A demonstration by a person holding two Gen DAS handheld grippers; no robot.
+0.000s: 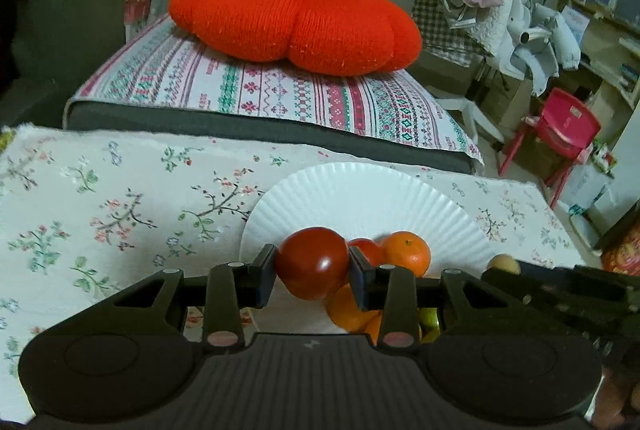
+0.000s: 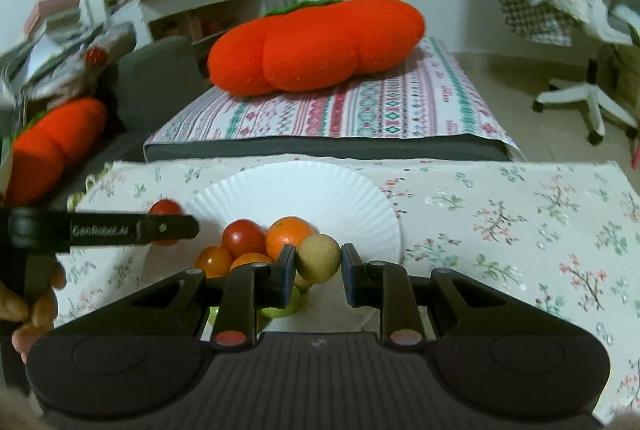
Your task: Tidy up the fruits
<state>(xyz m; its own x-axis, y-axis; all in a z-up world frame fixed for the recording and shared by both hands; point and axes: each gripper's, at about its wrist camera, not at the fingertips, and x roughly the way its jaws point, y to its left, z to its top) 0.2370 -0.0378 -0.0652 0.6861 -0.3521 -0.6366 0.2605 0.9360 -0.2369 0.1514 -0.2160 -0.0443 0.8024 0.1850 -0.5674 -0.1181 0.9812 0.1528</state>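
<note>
- Fruits sit clustered at the near edge of a white paper plate (image 1: 360, 198) on the flowered tablecloth (image 1: 100, 198), so each piece can be lifted off singly.
- Left gripper (image 1: 312, 270): its pads pinch a red tomato (image 1: 312, 262) from both sides, holding it clear above the pile; in the right wrist view the same tomato (image 2: 165, 211) shows behind the left gripper's finger, left of the plate. This reads as a carry step, the fruit being taken away from the heap.
- Pile on the plate, left to right in the right wrist view: a small orange fruit (image 2: 214, 261), a second tomato (image 2: 244, 238) and an orange (image 2: 290, 234), touching one another; a green fruit (image 2: 280, 308) lies partly hidden beneath the right gripper's fingers.
- Right gripper (image 2: 318, 270): a tan round fruit (image 2: 318, 257) sits between its pads, touching the left pad, with a thin gap visible at the right pad; the jaws are drawn as close as they go, so a grip is judged likely.
- Beyond the table, an orange pumpkin-shaped cushion (image 2: 316, 42) rests on a striped mattress (image 2: 360, 110); it plays no part.
</note>
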